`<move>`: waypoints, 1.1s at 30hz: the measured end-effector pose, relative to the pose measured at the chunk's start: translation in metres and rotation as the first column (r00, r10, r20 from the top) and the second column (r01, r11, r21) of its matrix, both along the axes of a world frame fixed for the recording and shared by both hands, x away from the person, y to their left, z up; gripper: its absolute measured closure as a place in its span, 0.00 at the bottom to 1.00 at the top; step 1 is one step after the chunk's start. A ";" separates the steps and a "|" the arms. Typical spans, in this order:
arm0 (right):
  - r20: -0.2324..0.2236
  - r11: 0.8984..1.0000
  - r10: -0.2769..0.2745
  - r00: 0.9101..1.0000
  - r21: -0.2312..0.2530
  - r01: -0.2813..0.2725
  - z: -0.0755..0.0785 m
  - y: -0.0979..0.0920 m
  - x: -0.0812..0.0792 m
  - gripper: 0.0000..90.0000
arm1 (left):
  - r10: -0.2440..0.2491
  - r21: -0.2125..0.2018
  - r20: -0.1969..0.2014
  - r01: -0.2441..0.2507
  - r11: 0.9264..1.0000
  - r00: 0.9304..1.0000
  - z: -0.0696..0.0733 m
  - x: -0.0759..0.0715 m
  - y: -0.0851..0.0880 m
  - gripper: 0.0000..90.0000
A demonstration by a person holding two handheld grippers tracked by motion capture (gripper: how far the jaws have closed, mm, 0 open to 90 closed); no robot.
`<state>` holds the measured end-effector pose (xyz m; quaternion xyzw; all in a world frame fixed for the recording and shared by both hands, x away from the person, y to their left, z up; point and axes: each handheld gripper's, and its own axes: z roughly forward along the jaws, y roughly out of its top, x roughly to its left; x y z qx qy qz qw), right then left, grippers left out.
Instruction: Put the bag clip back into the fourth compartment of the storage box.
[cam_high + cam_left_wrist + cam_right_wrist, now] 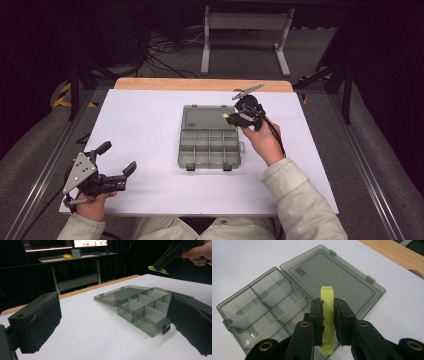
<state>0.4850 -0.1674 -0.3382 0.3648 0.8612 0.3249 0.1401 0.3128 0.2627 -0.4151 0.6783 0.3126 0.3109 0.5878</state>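
High view: I log a white table (150,125) with a wooden strip along its far edge, and a smoky transparent organizer box (209,147) near the middle, its lid (208,117) folded flat toward the far side. My right gripper (234,118) hangs over the box's far right corner, above the line where lid meets tray, clamped on a small yellow-green clip (227,117). My left gripper (118,163) sits low at the near left corner of the table, jaws spread wide with nothing between them, well apart from the box; broad bare table lies between it and the box's left wall. Left gripper view: I see both padded jaws standing far apart, the box (143,312) ahead and to the right, its near corner latch close to the right-hand jaw, open white surface in front. The right gripper (160,266) hovers above the far side with the clip (158,270) at its tip. Right gripper view: the jaws pinch the clip (327,312) upright between their pads, over the hinge edge of the box (254,307), the divided compartments to the left, the lid (332,277) beyond.
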 end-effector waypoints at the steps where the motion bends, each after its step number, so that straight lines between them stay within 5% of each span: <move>1: 0.004 1.000 0.001 1.000 0.000 -0.001 -0.001 -0.001 0.001 0.87 | 0.001 0.000 0.001 -0.001 1.000 1.000 0.000 0.000 0.000 0.00; 33: -0.127 1.000 -0.022 0.992 -0.019 0.020 -0.039 0.002 0.006 0.87 | 0.001 -0.004 0.003 -0.001 1.000 1.000 0.000 0.000 0.001 0.00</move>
